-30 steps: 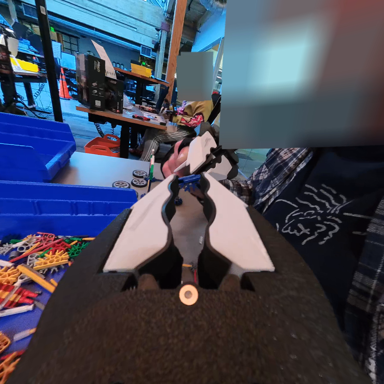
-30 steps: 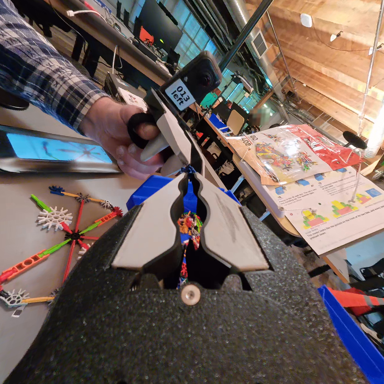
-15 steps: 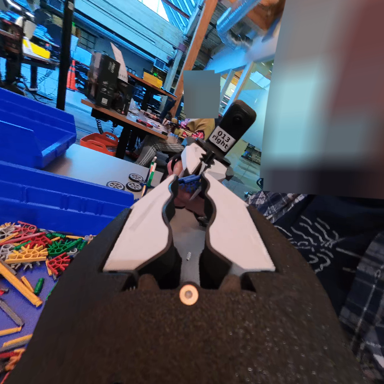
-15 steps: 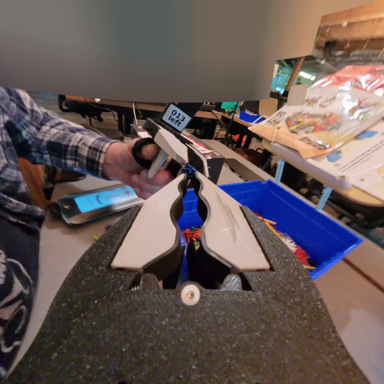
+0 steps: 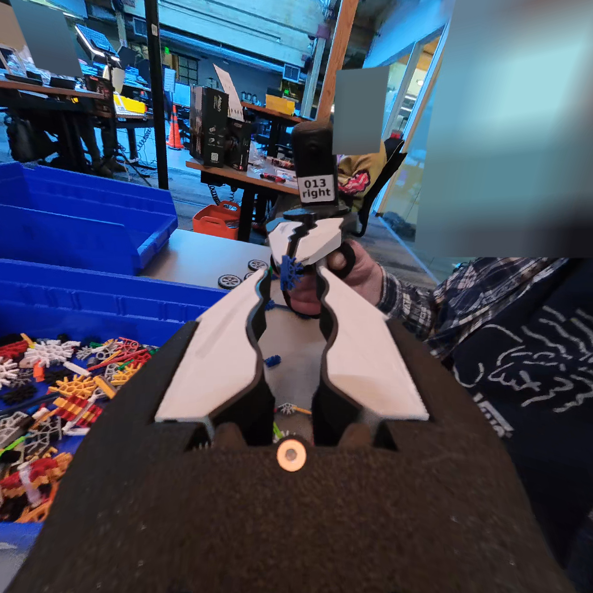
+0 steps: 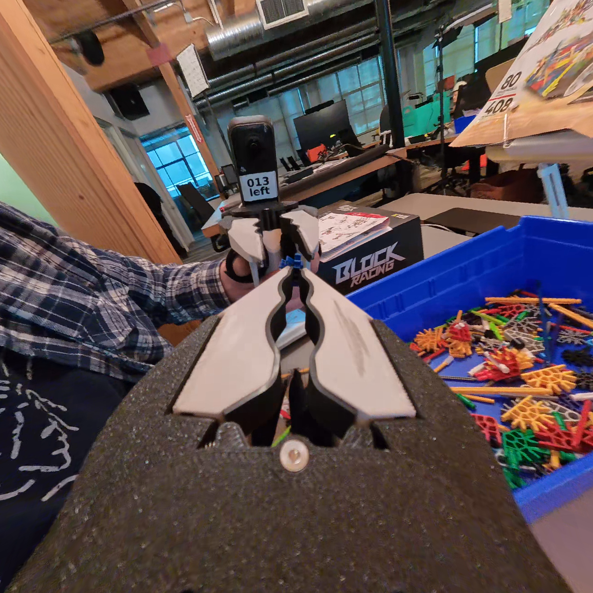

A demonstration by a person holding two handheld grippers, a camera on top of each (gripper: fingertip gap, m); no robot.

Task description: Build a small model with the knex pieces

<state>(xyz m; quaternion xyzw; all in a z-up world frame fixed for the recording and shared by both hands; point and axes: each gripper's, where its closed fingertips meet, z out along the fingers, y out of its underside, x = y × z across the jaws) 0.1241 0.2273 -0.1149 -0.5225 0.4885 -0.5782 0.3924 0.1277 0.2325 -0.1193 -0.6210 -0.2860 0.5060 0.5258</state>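
Note:
A small blue snowflake-shaped connector (image 6: 293, 261) is pinched at the tips of my right gripper (image 6: 293, 271), which is shut on it. In the left wrist view the same connector (image 5: 290, 272) hangs from the right gripper (image 5: 293, 258), held in a person's hand (image 5: 356, 276). My left gripper (image 5: 292, 279) is open, and its fingertips (image 5: 263, 276) stand on either side of the connector without gripping it. In the right wrist view the left gripper (image 6: 278, 253) faces me just behind the connector, held by a hand in a plaid sleeve (image 6: 96, 288).
A blue bin (image 5: 96, 308) of mixed coloured rods and connectors lies to the left; it also shows in the right wrist view (image 6: 449, 282). A second blue bin (image 5: 80, 231) stands behind it. Small wheels (image 5: 229, 280) lie on the grey table. A black box (image 6: 369, 263) stands beyond. My two grippers' fingertips are within a few centimetres of each other.
My left gripper, shut on the blue connector before, has opened and let go. The right gripper still holds it. Both grippers have swung round to face each other more level.

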